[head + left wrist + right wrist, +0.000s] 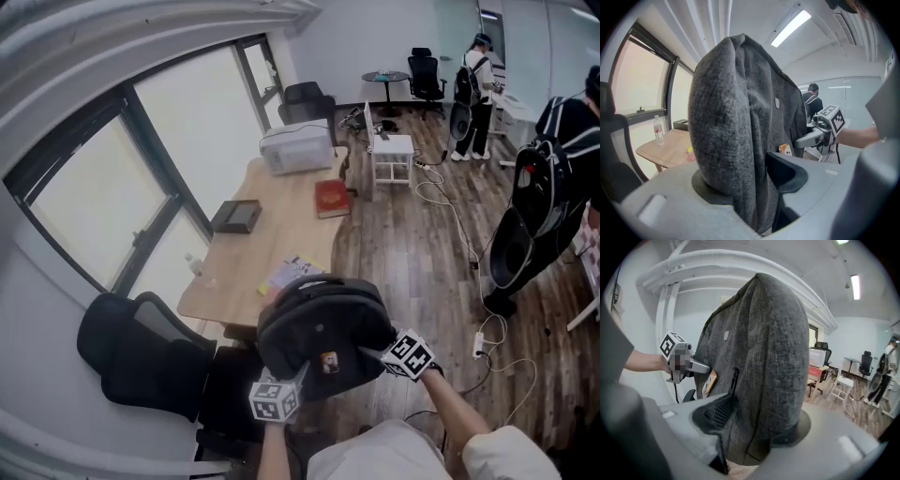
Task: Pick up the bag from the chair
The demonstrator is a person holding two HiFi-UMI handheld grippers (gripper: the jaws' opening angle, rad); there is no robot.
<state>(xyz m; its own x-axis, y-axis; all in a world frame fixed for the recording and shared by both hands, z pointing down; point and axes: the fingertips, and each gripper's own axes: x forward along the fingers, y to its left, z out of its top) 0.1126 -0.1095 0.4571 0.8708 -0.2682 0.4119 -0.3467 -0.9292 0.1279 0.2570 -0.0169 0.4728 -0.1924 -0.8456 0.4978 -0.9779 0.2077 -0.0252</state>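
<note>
Over the seat of the black office chair (pixel 141 361), at the bottom of the head view, hangs the dark grey bag (pixel 319 323), and it is held from both sides. The left gripper (pixel 295 380) takes it at the lower left edge and the right gripper (pixel 375 354) takes it at the lower right edge. If the bottom of the bag touches the seat or not, I cannot tell from this angle.

The left gripper view shows its jaws closed on a thick fold of the grey fabric, with the black pads pressing into the cloth from both sides. The bag stands tall between them and fills the middle of the picture. The right gripper view shows the same thing: the jaws are clamped on a fold of the bag, next to a dark zipper line. A small orange tag (pixel 329 361) sits on the side of the bag that faces the person, between the two grippers.

Behind the bag stands a wooden table (pixel 272 244) along the window. On it are a white box-shaped device (pixel 295 148), a red book (pixel 331 197) and a flat black box (pixel 236 216). Two persons (pixel 475 94) with backpacks stand far back on the wooden floor (pixel 412 244).
</note>
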